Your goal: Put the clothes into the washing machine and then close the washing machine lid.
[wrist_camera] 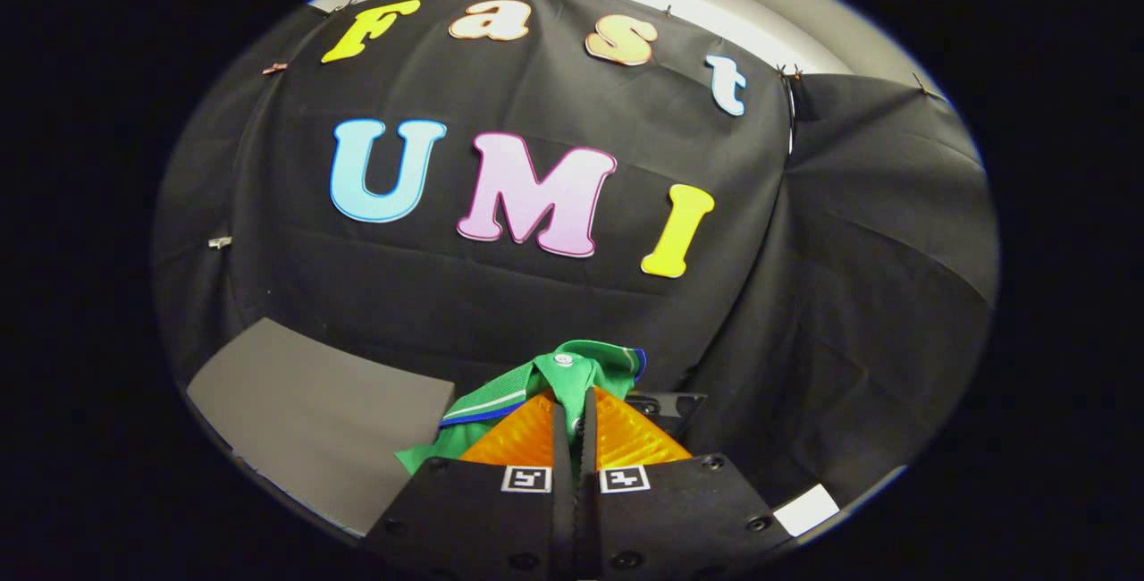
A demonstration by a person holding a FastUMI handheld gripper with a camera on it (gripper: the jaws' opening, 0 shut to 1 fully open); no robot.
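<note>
The tool (572, 416) is clenched on the shirt (572, 366) — its two fingers stand almost together, with only a thin dark slit between them, and a fold of green cloth is pinched in that slit right at the tips. The shirt is held up clear of everything else, in front of the booth's black cloth wall (536, 295).

From the pinch point the shirt bunches upward at 12 o'clock, where a small pale button (563, 359) sits on top of the fold. A collar or hem with a white and blue stripe (487, 409) runs off toward 8 o'clock, and a loose green corner hangs down beside the left finger. A bit of blue edging shows at 2 o'clock of the fingertips.

At 9 o'clock of the fingers, well apart from the shirt, lies a flat grey panel (313, 411), tilted in the view — whether it is a lid or a desk top cannot be told. Just behind the right finger, at 2 o'clock, a dark glossy part (666, 402) peeks out; what it is cannot be told. At 4 o'clock, lower down, is a small white patch (806, 509).
</note>
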